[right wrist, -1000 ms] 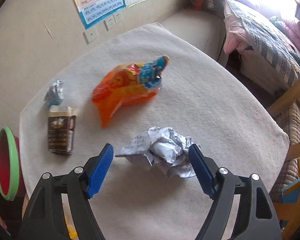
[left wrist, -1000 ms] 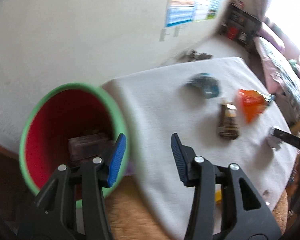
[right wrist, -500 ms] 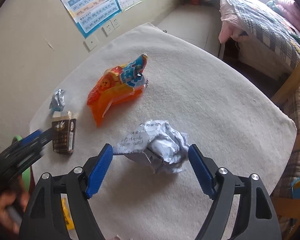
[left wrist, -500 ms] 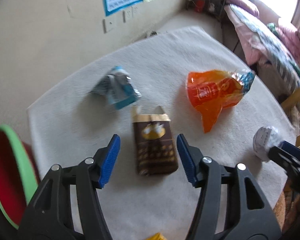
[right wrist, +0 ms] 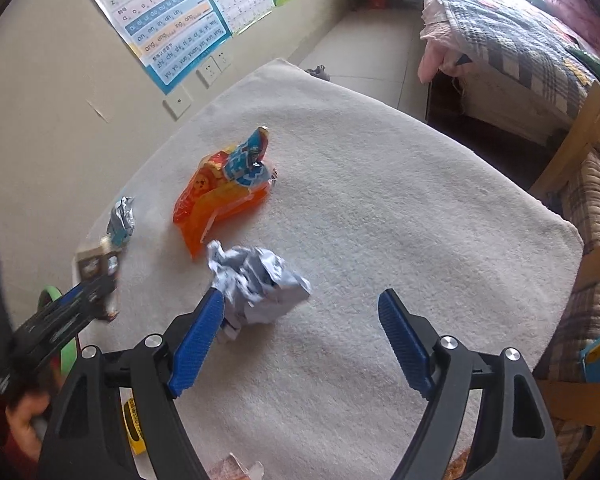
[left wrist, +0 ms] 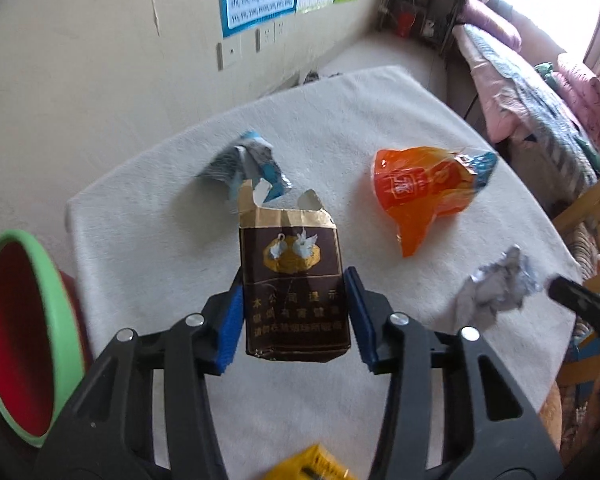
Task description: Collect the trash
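Observation:
A brown cigarette pack (left wrist: 294, 280) lies on the white-clothed table (left wrist: 380, 120). My left gripper (left wrist: 294, 320) straddles its near end, jaws open, pads close to its sides. A blue-silver wrapper (left wrist: 246, 168) and an orange snack bag (left wrist: 424, 192) lie beyond. My right gripper (right wrist: 300, 336) is open over a crumpled white paper ball (right wrist: 256, 280), whose left side touches the left pad; the right pad stands apart. The green-rimmed red bin (left wrist: 16, 340) stands off the table's left edge.
A yellow item (left wrist: 312, 464) lies at the table's near edge. A bed (right wrist: 520, 40) and a wooden chair (right wrist: 580, 152) stand to the right. The wall with posters (right wrist: 172, 20) is behind the table.
My left gripper swung from the bin to the table and came down around the cigarette pack. My right gripper shifted right, so the paper ball now sits against its left pad.

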